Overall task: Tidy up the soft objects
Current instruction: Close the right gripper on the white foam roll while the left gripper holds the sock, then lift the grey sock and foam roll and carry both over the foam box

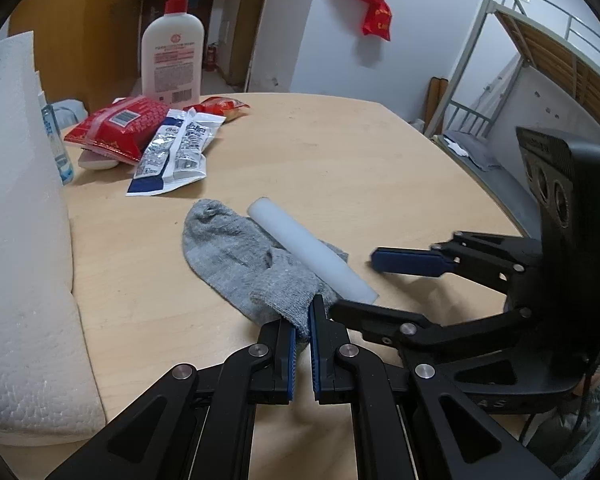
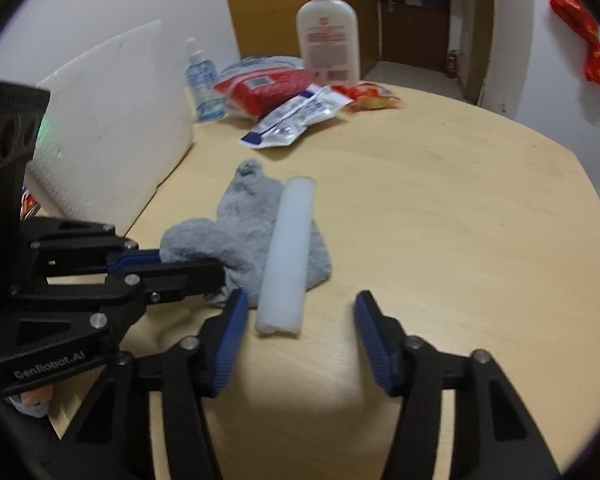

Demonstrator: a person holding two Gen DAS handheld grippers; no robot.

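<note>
A grey sock (image 1: 236,252) lies flat on the wooden table (image 1: 340,168). A white foam cylinder (image 1: 312,254) rests across the sock's right side. My left gripper (image 1: 303,326) is shut on the sock's near end, which is folded up between the pads. My right gripper (image 2: 298,326) is open and empty, its fingers on either side of the cylinder's near end (image 2: 280,320) without touching it. In the right wrist view the sock (image 2: 244,216) lies under the cylinder (image 2: 288,248), and my left gripper (image 2: 164,266) pinches it from the left.
A white foam block (image 1: 24,240) stands along the table's left side. At the back left are a lotion pump bottle (image 1: 172,52), red snack packets (image 1: 116,128), a silver-blue pouch (image 1: 176,152) and a small sanitizer bottle (image 2: 202,80). A metal bunk bed (image 1: 540,60) stands at right.
</note>
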